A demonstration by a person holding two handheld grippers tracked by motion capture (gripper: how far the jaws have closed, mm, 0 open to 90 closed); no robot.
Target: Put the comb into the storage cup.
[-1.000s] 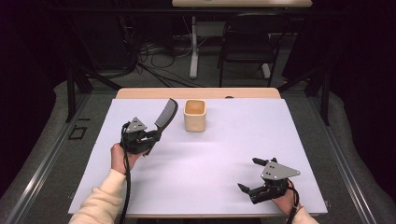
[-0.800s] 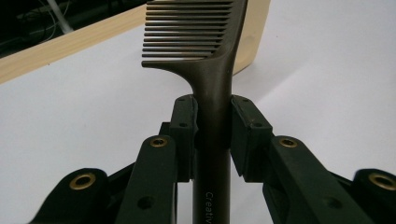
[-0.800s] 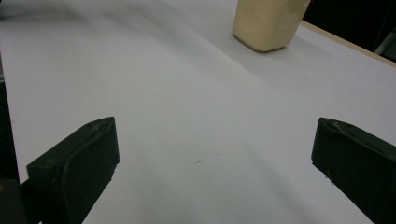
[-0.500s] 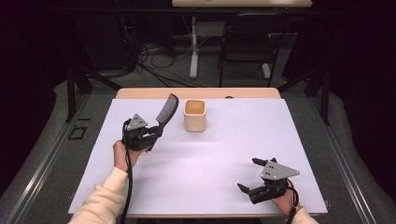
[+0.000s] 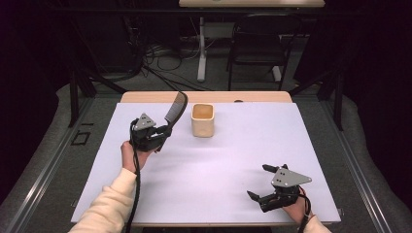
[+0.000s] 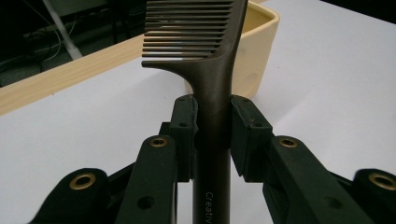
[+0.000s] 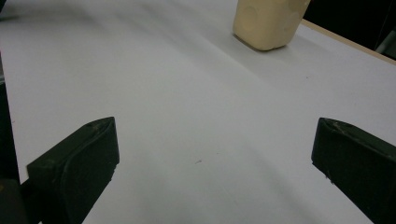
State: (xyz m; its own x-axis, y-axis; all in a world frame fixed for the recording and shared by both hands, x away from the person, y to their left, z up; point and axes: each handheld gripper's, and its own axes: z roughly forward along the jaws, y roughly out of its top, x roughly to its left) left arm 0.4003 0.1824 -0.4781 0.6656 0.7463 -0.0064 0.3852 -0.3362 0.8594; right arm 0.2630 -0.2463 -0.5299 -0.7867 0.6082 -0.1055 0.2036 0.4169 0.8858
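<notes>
A dark brown comb (image 5: 176,109) stands tilted above the white table, teeth end up and leaning toward the cream cup (image 5: 202,120). My left gripper (image 5: 163,133) is shut on its handle, left of the cup. In the left gripper view the pads (image 6: 186,126) clamp the comb (image 6: 212,84) from both sides, and the cup (image 6: 261,42) sits just behind the teeth. My right gripper (image 5: 257,181) rests near the front right of the table, open with nothing between its jaws. In the right gripper view, that gripper (image 7: 212,154) faces bare table, with the cup (image 7: 268,21) far ahead.
A white sheet (image 5: 233,160) covers the table, with a strip of wooden edge (image 5: 145,97) at the back. Beyond the table lie a dark floor, cables and a chair (image 5: 255,48).
My left gripper has lifted slightly, moving up the picture with the comb, so the comb's tip now stands higher beside the cup. The right gripper has not moved.
</notes>
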